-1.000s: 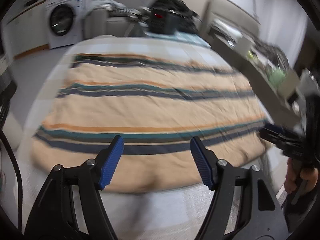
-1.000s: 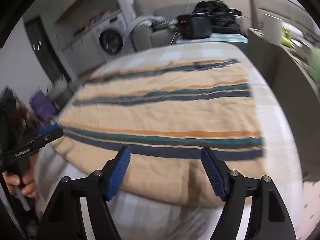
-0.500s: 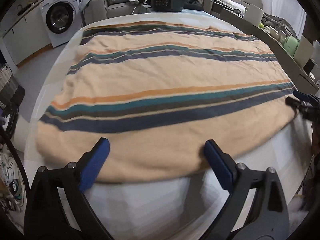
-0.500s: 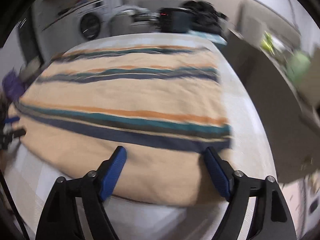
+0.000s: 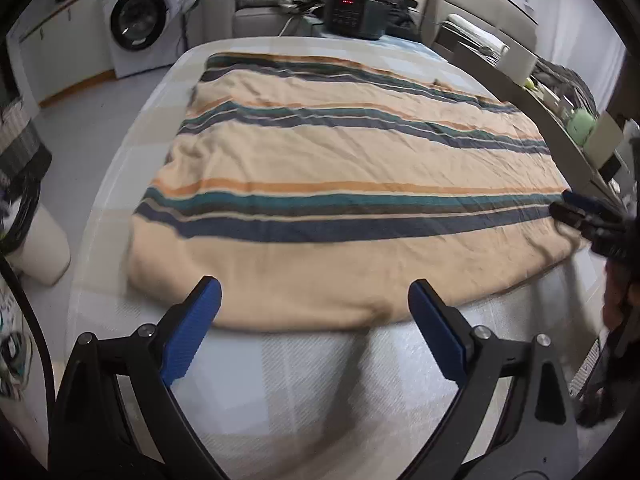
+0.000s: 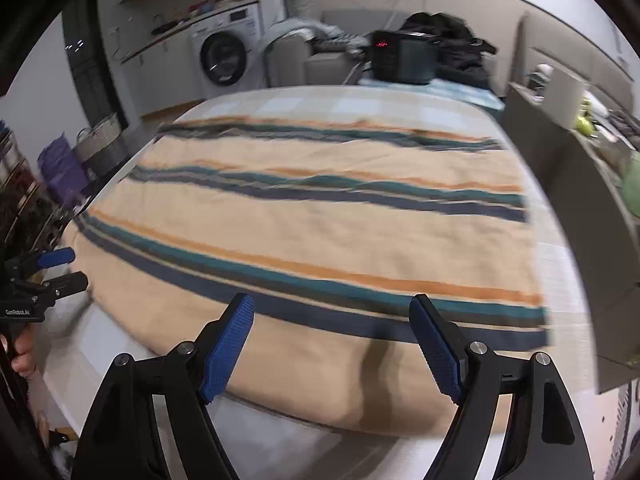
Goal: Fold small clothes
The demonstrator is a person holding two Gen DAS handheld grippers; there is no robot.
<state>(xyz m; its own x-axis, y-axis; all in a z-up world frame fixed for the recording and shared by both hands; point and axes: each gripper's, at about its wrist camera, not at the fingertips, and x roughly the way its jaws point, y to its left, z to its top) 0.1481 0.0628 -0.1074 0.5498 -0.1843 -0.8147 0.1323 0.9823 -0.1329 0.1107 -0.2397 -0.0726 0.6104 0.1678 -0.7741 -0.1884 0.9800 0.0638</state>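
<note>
Here, left tongs [image 5: 314, 298] wide, right tongs [image 6: 332, 312] wide, empty

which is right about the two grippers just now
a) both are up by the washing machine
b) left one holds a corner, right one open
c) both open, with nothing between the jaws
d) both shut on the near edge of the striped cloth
c: the left gripper and the right gripper both show blue pads spread wide above the near edge of the striped cloth, with no fabric pinched between them.
</note>
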